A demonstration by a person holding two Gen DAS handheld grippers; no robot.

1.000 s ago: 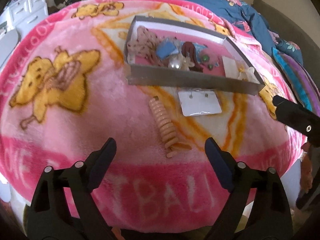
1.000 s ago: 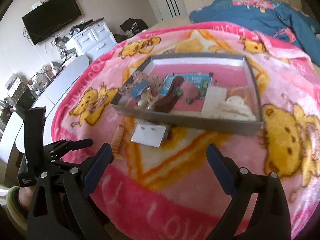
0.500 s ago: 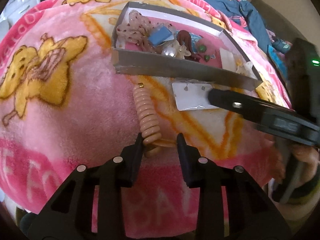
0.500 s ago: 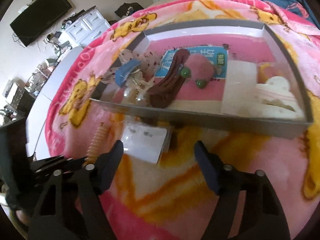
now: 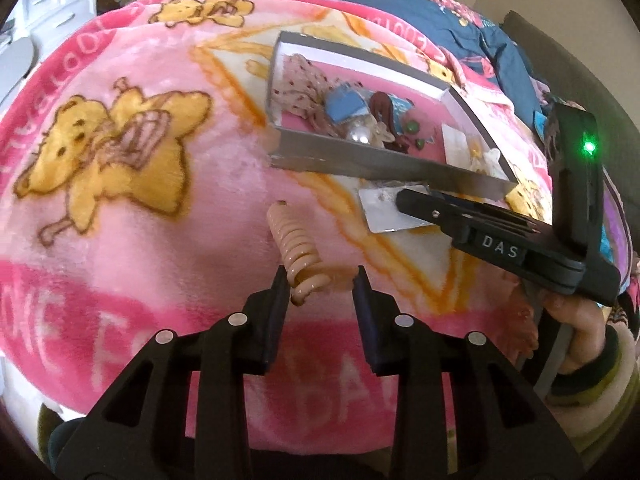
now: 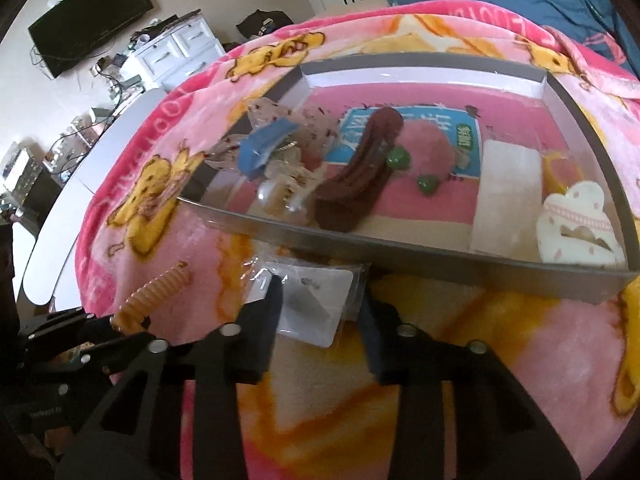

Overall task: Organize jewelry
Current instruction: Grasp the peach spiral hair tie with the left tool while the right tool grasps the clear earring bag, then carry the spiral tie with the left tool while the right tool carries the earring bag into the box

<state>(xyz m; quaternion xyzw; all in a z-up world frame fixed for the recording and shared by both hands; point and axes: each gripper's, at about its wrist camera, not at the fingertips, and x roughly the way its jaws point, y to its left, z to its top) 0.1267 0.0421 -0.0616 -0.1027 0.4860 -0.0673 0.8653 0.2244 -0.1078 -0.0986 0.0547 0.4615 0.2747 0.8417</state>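
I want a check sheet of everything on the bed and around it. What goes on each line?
Surface: pink blanket with yellow bears.
Job's things: peach coil bracelet and earring card on the blanket beside the grey tray; the tray holds clips and beads.
Clutter: blue bedding behind the tray.
Grippers: left tool shut on the bracelet's near end; right tool closing, card between its jaws.
Cables: wires near the TV.
Surroundings: white drawers, pale table.
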